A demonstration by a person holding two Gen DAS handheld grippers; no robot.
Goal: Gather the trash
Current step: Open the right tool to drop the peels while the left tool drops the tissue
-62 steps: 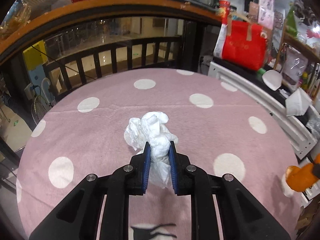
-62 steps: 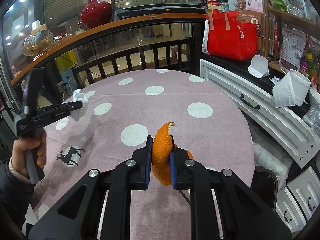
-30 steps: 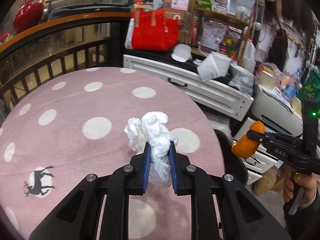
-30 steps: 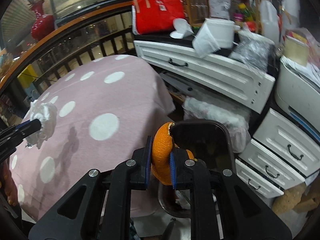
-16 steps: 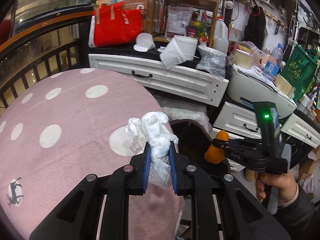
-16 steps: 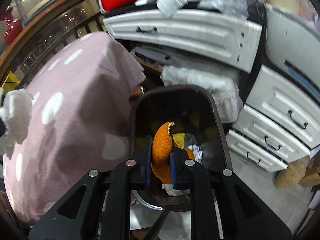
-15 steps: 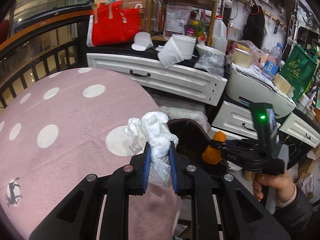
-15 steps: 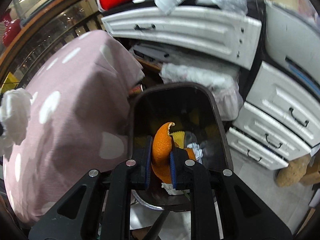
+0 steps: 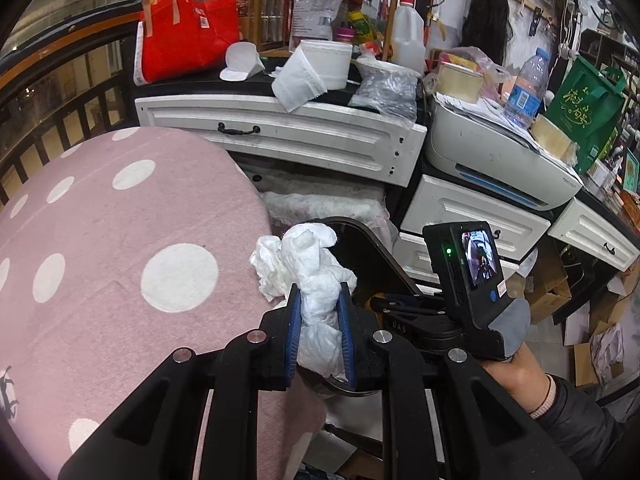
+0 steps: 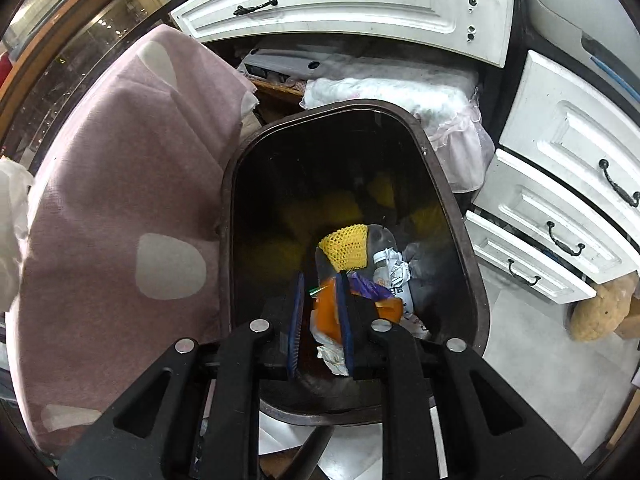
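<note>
Left wrist view: your left gripper [image 9: 318, 312] is clenching a crumpled white tissue [image 9: 308, 276] between its 2 blue pads, the wad bulging up above the fingertips. It is hanging over the edge of the pink dotted tablecloth [image 9: 120, 240], just beside the dark rim of the trash bin [image 9: 376, 248]. To its right, your right hand [image 9: 516, 368] is gripping the handle of the other tool, whose small screen [image 9: 480, 258] is glowing.

Right wrist view: your right gripper [image 10: 320, 316] is reaching down into the mouth of the bin [image 10: 460, 216]. Its pads are standing apart, and an orange peel [image 10: 326, 312] is showing between them; whether the pads are pressing it or it is lying loose among the trash below, you cannot tell. Around it in the bin are lying a yellow mesh net [image 10: 348, 248] and crumpled paper [image 10: 394, 270]. The tablecloth [image 10: 120, 200] is draping down on the bin's left, and white drawers [image 10: 560, 200] are standing on its right.
</note>
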